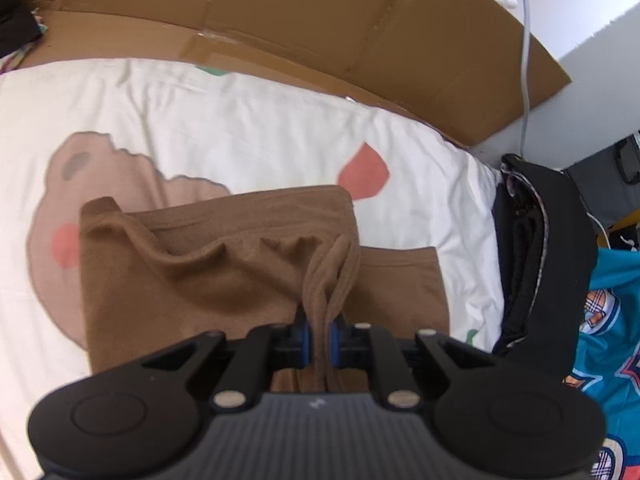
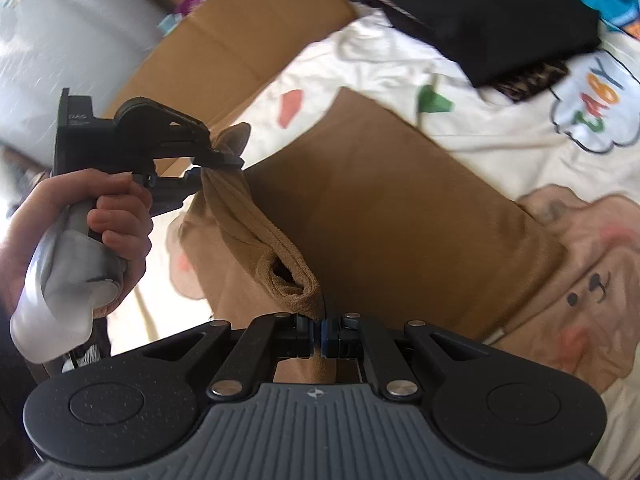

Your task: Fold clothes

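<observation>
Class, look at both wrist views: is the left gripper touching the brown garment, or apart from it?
Touching. The left wrist view shows the left gripper pinching a bunched fold of the brown garment between its fingers.

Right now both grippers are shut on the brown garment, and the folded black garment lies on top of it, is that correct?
Not quite. Both the left gripper and right gripper are shut on the brown garment, but the folded black garment lies apart from it on the white printed sheet, as the right wrist view shows.

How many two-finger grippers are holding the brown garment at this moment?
2. The left gripper pinches a bunched edge of the brown soft-fabric garment; in the right wrist view it appears at upper left. The right gripper clamps the rolled edge nearest its camera.
</observation>
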{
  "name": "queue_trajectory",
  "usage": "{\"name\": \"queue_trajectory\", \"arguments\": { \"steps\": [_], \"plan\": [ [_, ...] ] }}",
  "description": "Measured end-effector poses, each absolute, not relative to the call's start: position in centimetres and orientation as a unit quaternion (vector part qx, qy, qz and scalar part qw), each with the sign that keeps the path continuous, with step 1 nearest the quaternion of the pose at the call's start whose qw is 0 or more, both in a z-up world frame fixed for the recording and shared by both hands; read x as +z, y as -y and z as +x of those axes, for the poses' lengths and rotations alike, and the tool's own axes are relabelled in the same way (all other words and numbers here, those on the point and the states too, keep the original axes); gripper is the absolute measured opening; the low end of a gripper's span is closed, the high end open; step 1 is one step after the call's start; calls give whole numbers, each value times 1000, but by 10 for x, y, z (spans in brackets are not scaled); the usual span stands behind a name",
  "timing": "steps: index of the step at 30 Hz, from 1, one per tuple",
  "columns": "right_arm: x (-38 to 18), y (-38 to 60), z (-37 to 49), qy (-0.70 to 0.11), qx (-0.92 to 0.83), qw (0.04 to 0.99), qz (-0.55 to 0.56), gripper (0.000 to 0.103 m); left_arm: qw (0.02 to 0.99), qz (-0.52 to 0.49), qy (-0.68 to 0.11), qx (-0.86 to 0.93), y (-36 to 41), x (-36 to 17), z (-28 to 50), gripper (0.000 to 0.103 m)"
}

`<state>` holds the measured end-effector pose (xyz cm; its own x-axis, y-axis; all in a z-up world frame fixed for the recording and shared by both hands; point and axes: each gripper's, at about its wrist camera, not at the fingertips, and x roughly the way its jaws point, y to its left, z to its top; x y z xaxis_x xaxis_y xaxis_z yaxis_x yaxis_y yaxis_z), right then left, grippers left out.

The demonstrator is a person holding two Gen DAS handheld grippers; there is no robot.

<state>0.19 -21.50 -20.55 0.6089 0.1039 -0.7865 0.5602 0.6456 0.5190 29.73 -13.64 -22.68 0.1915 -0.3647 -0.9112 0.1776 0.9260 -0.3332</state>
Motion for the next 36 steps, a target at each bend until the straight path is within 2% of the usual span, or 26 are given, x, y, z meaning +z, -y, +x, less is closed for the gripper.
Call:
{"name": "queue_trajectory", "arguments": {
  "steps": [15, 36],
  "plan": [
    [-223, 258, -18, -428, -252, 772, 396, 1, 760, -58, -612, -212, 212, -249, 275, 10],
    [-244, 284, -20, -445, -325, 740, 386, 0, 755, -83, -610, -224, 235, -278, 266, 10]
  ]
}}
